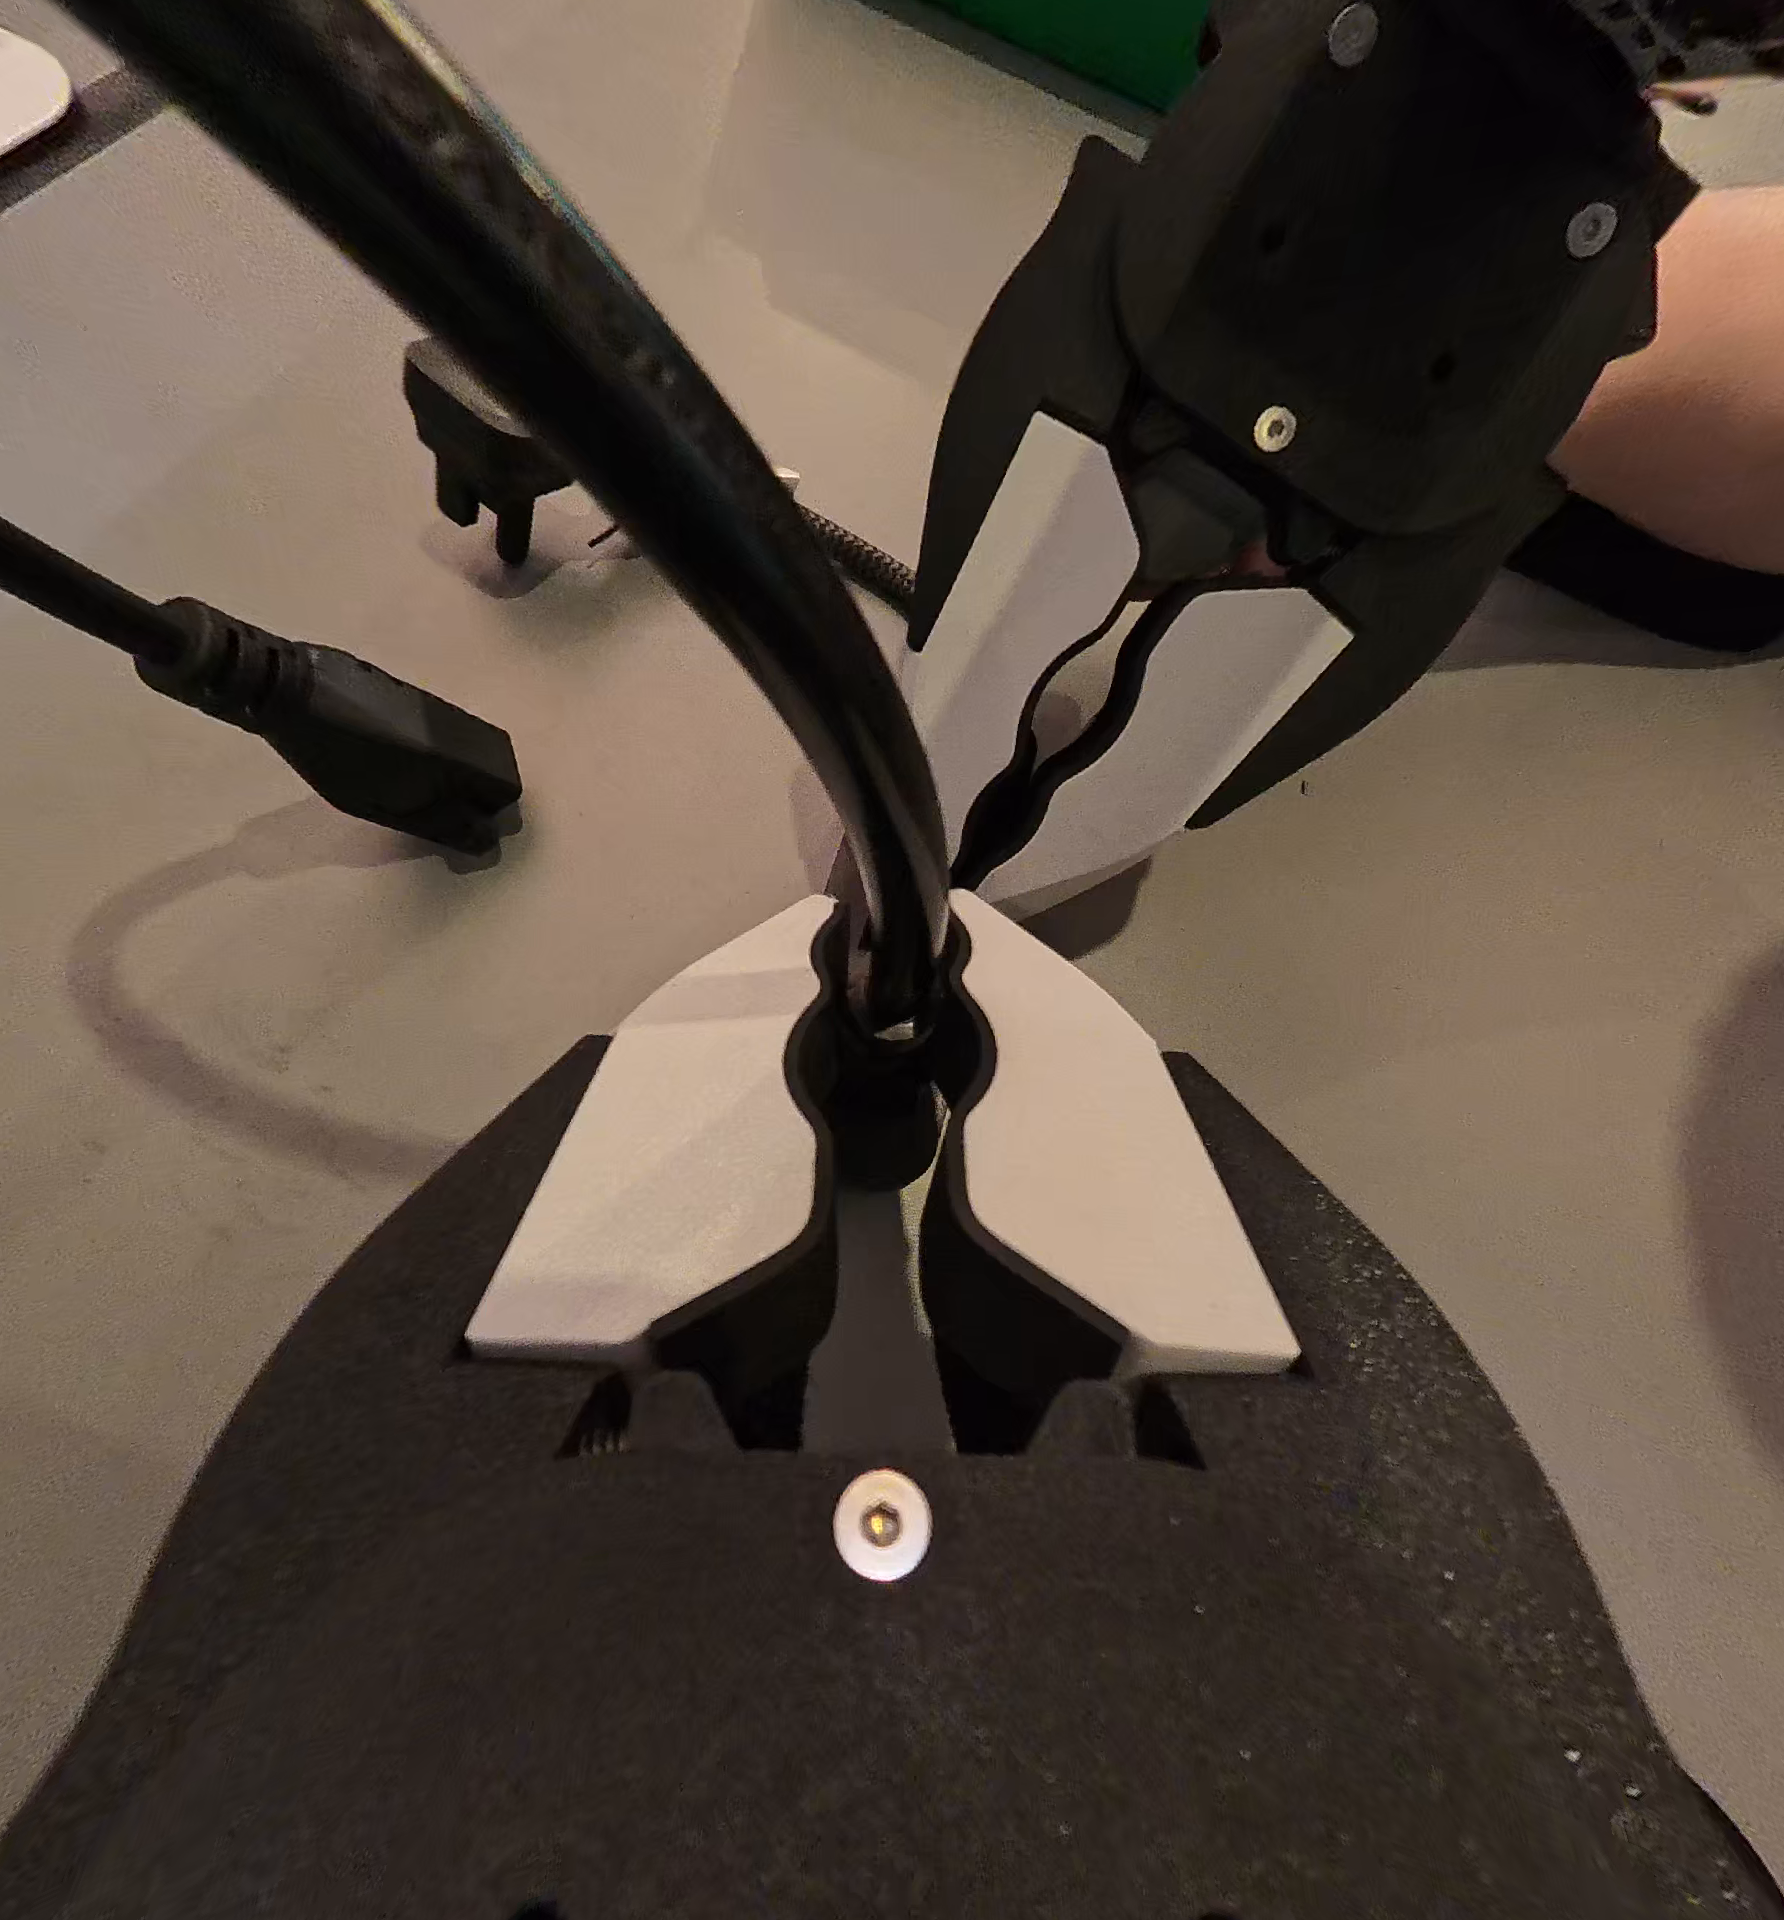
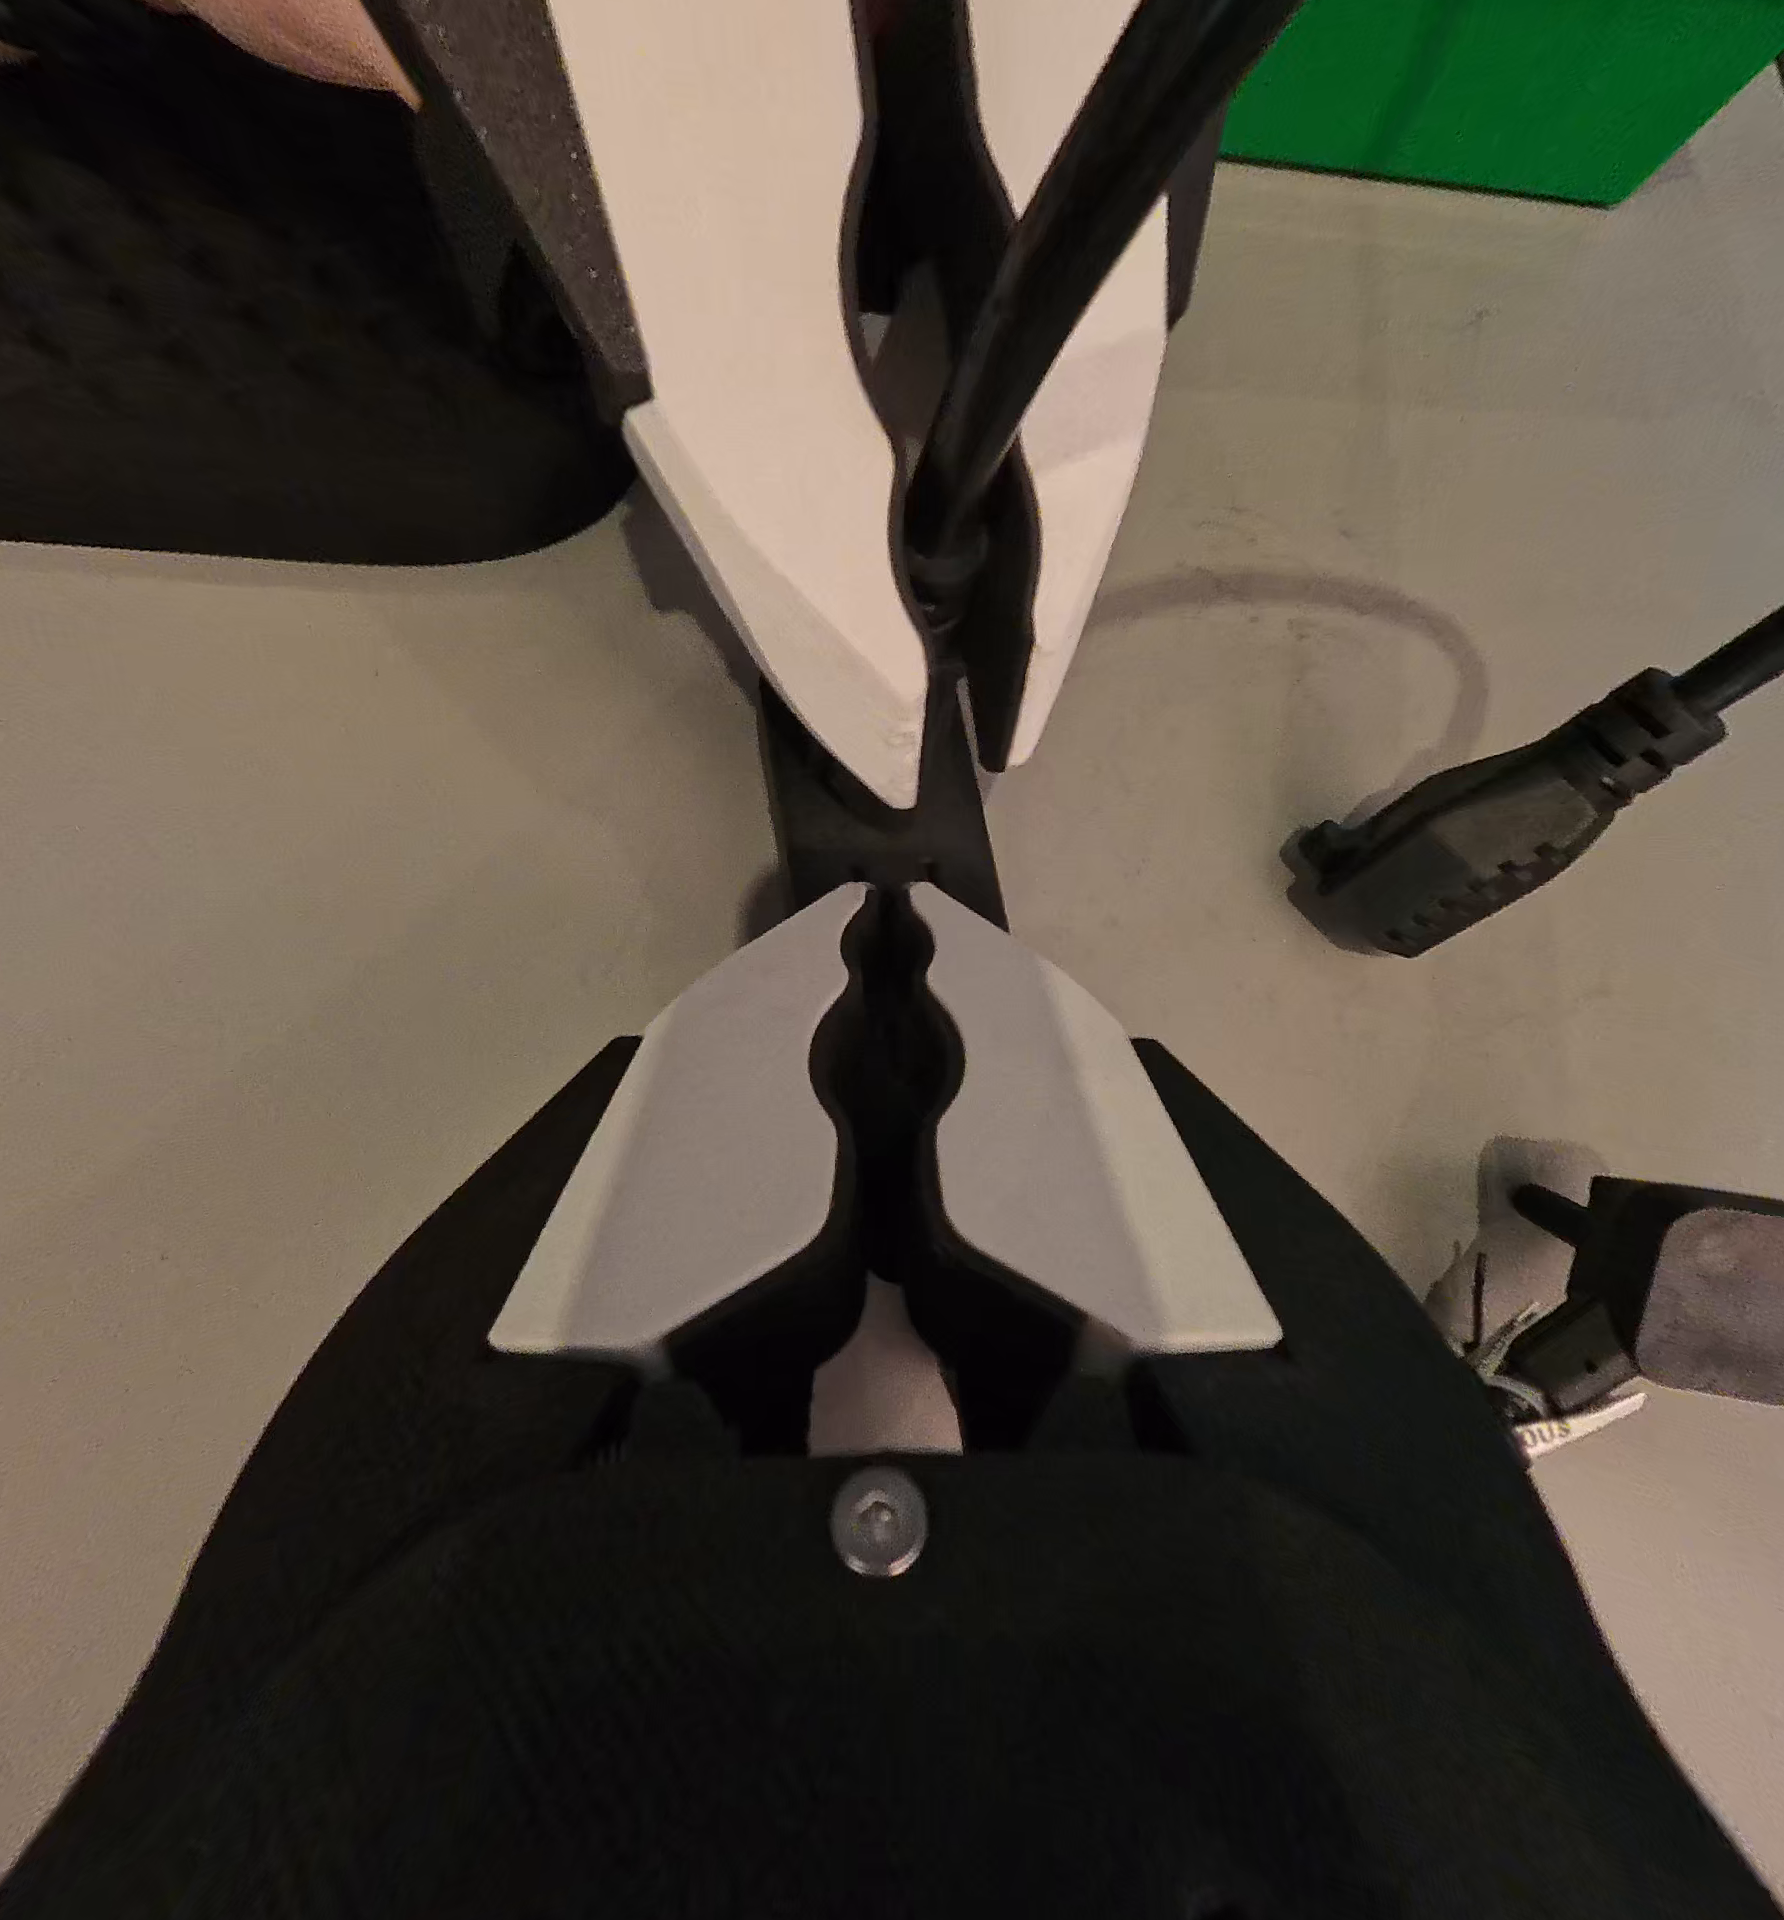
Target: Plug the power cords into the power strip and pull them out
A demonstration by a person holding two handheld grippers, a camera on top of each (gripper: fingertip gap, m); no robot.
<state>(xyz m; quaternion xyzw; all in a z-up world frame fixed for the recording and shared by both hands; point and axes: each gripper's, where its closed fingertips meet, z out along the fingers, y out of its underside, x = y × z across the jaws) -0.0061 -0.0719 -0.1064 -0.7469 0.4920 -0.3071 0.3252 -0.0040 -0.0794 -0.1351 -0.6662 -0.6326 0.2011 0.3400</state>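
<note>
Currently you have two hand-held grippers meeting over the grey table (image 2: 244,935). Your left hand-held gripper (image 1: 893,914) is clenched on one black power cord (image 1: 597,343), which arcs up and away. Your right hand-held gripper (image 2: 893,899) has its fingers pressed together at the tips, on a dark piece I cannot identify. Two loose plugs lie on the table: a flat connector (image 2: 1490,821) and a pronged plug (image 2: 1688,1299).
</note>
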